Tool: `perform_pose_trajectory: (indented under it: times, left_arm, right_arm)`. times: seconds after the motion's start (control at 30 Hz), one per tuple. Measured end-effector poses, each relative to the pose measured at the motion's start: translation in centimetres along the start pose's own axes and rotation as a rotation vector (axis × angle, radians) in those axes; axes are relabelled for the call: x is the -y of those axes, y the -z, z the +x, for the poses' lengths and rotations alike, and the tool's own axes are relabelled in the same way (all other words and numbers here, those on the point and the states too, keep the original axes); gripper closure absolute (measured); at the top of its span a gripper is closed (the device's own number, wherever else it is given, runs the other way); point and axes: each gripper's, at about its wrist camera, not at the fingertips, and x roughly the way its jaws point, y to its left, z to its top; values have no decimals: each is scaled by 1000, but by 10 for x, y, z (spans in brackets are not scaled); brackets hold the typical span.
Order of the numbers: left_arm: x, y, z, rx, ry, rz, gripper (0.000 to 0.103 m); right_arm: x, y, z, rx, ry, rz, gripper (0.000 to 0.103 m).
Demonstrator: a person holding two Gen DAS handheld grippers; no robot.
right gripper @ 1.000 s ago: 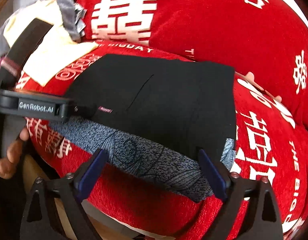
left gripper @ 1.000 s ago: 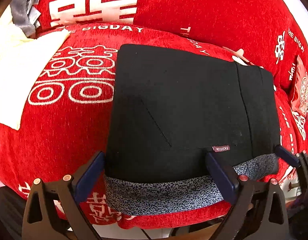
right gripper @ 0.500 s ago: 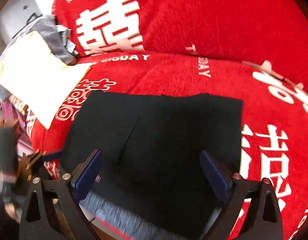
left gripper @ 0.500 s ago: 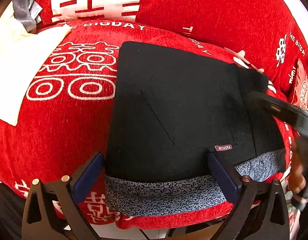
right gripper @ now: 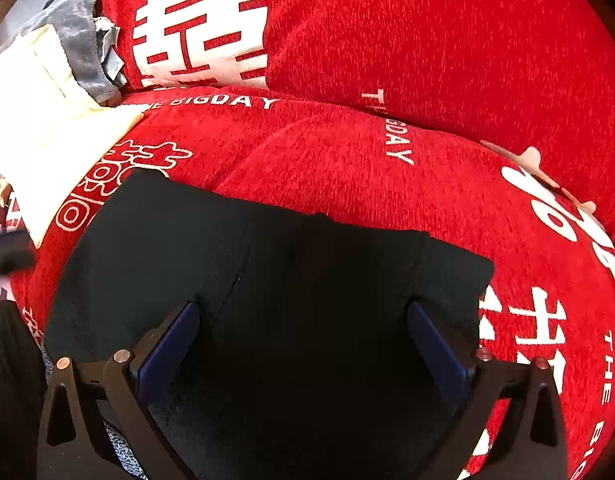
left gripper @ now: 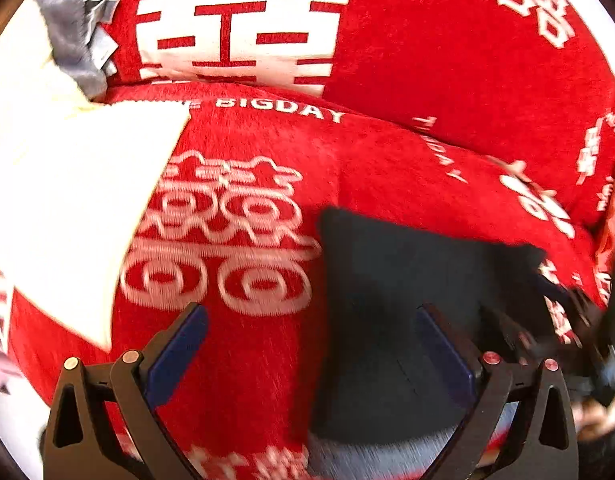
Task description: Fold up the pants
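Both claws hang above the pants (right gripper: pixel 267 300), which lie folded flat on the red couch cushion (right gripper: pixel 347 160), a black slab with its speckled grey lining showing at the near edge. My right claw (right gripper: pixel 303 344) sits squarely over the cloth, jaws opening toward full width, the fabric below them but not pinched. My left claw (left gripper: pixel 311 356) is also spread wide and empty; it straddles the left edge of the pants (left gripper: pixel 407 300), one finger over bare cushion, the other over black cloth. I judge the right hand nearer the bulk. The slab's long side runs left to right, so the next fold likely goes sideways.
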Motion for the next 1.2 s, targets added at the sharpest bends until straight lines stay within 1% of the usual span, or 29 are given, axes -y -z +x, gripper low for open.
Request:
perform_pose_trajectory:
  times: [0.03,0.1,0.13,0.2,0.37,0.47,0.6,0.63,0.7,0.73,0.77,0.8,0.83,0.87,0.9,0.93,0.97,1.03,1.13,1.2]
  left_arm:
    - [-2,-12,13,-26,-4,-8,0]
    - [-4,-26,31,-60,-14,-21,0]
    - [-4,-34,44,-78,-61,-22,0]
    - [-1,-41,65,-112,-117,2,0]
    - [5,-41,98,-166,-133,45,0]
    - [0,-44,112,-202,-96,14,0]
    - [14,-41,112,-149,-152,132,0]
    - [14,-41,112,-152,-152,130,0]
    - [6,-47,106,-185,-124,69,0]
    - [0,-51,95,-175,-103,27,0]
    - [-2,-51,84,-148,-82,7,0]
    - [-4,-51,74,-121,-58,-3,0]
    - [-1,-48,65,-100,-41,4,0]
    - [4,-45,62,-102,-41,23,0]
    - [11,-39,65,-119,-54,57,0]
    - [20,-31,70,-145,-87,96,0]
    - [25,-23,72,-142,-121,117,0]
    - [30,-8,60,-76,-175,133,0]
    - [30,7,44,-46,-182,128,0]
    - [30,14,36,-45,-174,131,0]
  right_arm:
    - [0,1,-1,10,1,-2,0]
    - [-1,3,-2,28,4,-4,0]
    - [-2,4,-3,35,7,-7,0]
    - [-3,4,-3,43,10,-7,0]
    - [-3,2,-1,48,18,6,0]
    - [-2,1,0,53,23,10,0]
    - [-2,0,0,53,22,14,0]
    - [-2,0,0,50,22,14,0]
    - [-2,-4,0,18,23,17,0]
    - [-2,-8,0,-8,26,18,0]
    - [-3,-14,-2,-51,35,25,0]
    - [-3,-18,-4,-68,42,35,0]
    - [-3,-20,-6,-76,47,48,0]
    - [-3,-25,-7,-87,63,73,0]
    - [-2,-27,-5,-97,82,89,0]
    - [-1,-28,-1,-115,110,110,0]
    - [-1,-27,3,-137,124,121,0]
    - [-6,-22,1,-141,142,107,0]
    - [-16,-8,-14,-138,141,53,0]
    - [-20,7,-28,-119,140,31,0]
